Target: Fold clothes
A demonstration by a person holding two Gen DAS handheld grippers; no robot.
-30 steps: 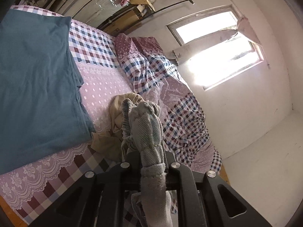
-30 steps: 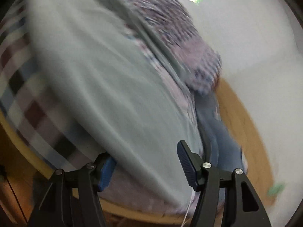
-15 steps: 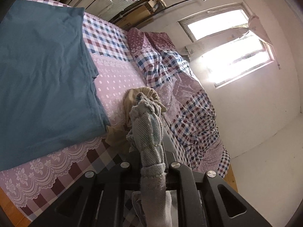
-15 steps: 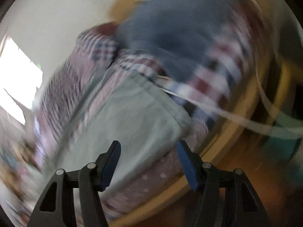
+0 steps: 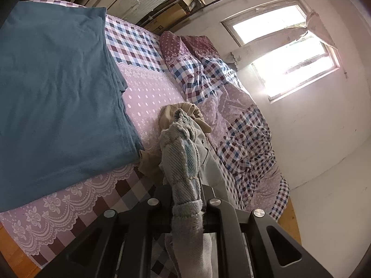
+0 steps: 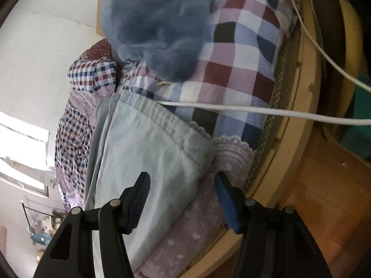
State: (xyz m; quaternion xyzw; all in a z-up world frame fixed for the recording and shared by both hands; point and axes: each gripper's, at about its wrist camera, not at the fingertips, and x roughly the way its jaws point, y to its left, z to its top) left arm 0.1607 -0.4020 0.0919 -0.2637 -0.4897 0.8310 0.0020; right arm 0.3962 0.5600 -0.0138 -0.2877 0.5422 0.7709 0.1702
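Left wrist view: pale denim bunched in a closed claw above a patterned bed, while the right claw gapes over the same cloth's hem.

The bed point(image 5: 148, 97), in pink dots and checks, fills both views, its far end cut off by the frame. A folded teal garment point(image 5: 58, 92) lies flat on it, running out of view at the left edge. A crumpled checked quilt point(image 5: 231, 115) lies along the window side. The jeans point(image 5: 183, 159) are pinched tight in the left gripper point(image 5: 186, 208), which hides the clamped part. A tan cloth point(image 5: 185, 113) sits half hidden behind the denim. In the right wrist view, the right gripper point(image 6: 183, 197) stands wide apart, empty, just above the jeans' hem at the bed's edge. A blurred blue fuzzy item point(image 6: 157, 23) lies beyond; what it is cannot be told. A white cable point(image 6: 278, 113) crosses the view.
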